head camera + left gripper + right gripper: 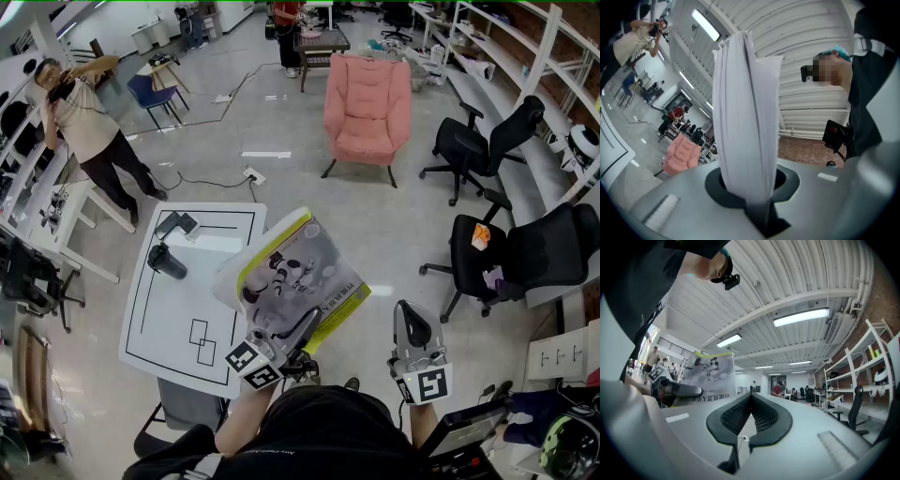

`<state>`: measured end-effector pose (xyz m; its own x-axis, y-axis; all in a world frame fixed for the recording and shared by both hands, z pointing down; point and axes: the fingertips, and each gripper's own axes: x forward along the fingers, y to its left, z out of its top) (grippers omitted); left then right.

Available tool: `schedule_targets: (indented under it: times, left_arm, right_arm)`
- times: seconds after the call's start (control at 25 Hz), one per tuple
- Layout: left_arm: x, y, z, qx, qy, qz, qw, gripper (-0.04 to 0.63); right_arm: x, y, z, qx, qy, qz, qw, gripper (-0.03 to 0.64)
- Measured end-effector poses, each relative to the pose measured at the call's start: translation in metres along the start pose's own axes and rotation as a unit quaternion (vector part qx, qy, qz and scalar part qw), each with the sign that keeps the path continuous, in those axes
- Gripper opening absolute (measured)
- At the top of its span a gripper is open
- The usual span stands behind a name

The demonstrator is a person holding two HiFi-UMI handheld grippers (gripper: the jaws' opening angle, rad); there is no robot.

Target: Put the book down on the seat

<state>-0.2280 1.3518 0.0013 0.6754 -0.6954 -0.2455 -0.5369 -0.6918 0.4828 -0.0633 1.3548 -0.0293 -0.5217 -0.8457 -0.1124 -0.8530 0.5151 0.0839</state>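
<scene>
A book with a grey and yellow-green cover is held up in front of me, above the floor beside the white table. My left gripper is shut on its lower edge. In the left gripper view the book stands edge-on between the jaws, its white pages facing the camera. The pink armchair stands farther ahead across the floor, well apart from the book, and its seat is bare. My right gripper hangs to the right of the book, shut and holding nothing. Its view shows the book off to the left.
A white table with black outlines and a dark tool is at my left. Two black office chairs stand on the right by shelving. A person stands at the far left, and a cable lies on the floor.
</scene>
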Motion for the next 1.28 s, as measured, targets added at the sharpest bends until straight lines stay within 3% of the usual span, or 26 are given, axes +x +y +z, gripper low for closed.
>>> schedule_targets:
  times: [0.36, 0.56, 1.04, 1.28]
  left_arm:
    - [0.004, 0.023, 0.008, 0.009, 0.018, -0.004, 0.9998, 0.069]
    - [0.023, 0.023, 0.005, 0.003, 0.015, -0.003, 0.9999, 0.069]
    - [0.116, 0.018, -0.022, 0.016, 0.005, 0.041, 0.9990, 0.067]
    - [0.143, 0.022, -0.021, 0.021, -0.006, 0.059, 0.9980, 0.068]
  right_arm:
    - [0.031, 0.028, -0.005, 0.007, 0.003, 0.016, 1.000, 0.026]
    - [0.039, 0.020, -0.014, 0.000, 0.010, 0.032, 0.999, 0.034]
    - [0.050, -0.078, -0.033, -0.014, 0.000, 0.089, 0.996, 0.035]
    - [0.062, -0.111, -0.035, 0.009, -0.010, 0.090, 0.996, 0.035]
